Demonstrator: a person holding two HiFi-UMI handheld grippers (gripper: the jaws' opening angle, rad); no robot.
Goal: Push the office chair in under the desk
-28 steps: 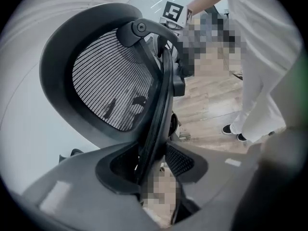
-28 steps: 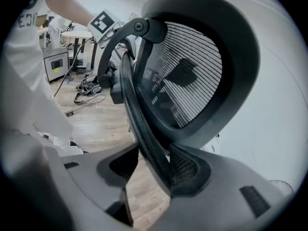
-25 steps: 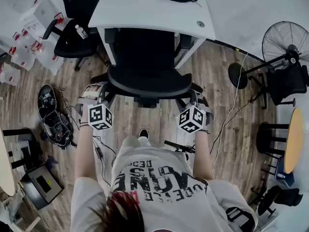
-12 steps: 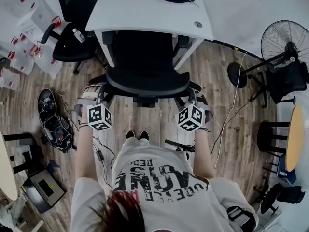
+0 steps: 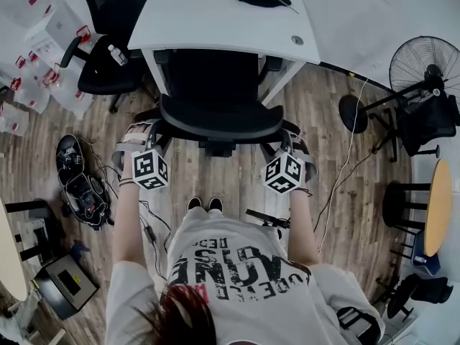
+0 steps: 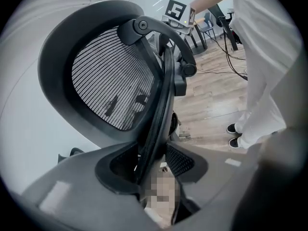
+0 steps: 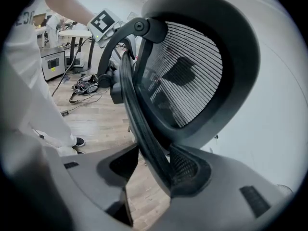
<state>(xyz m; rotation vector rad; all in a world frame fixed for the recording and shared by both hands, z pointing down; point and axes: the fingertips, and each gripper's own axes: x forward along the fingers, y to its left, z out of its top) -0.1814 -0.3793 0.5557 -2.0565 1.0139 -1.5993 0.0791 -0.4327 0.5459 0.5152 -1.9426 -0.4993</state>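
My left hand-held gripper (image 6: 154, 165) and right hand-held gripper (image 7: 154, 170) clamp the office chair (image 5: 215, 113), now farther under the tabletop (image 5: 215, 13); pushing is nearly complete.

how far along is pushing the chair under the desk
Done: the office chair is lined up with the desk, its front under the top. In hand: the left claw and right claw grip the side edges of its backrest. Left: the backrest sits outside the desk edge, so more pushing seems needed.
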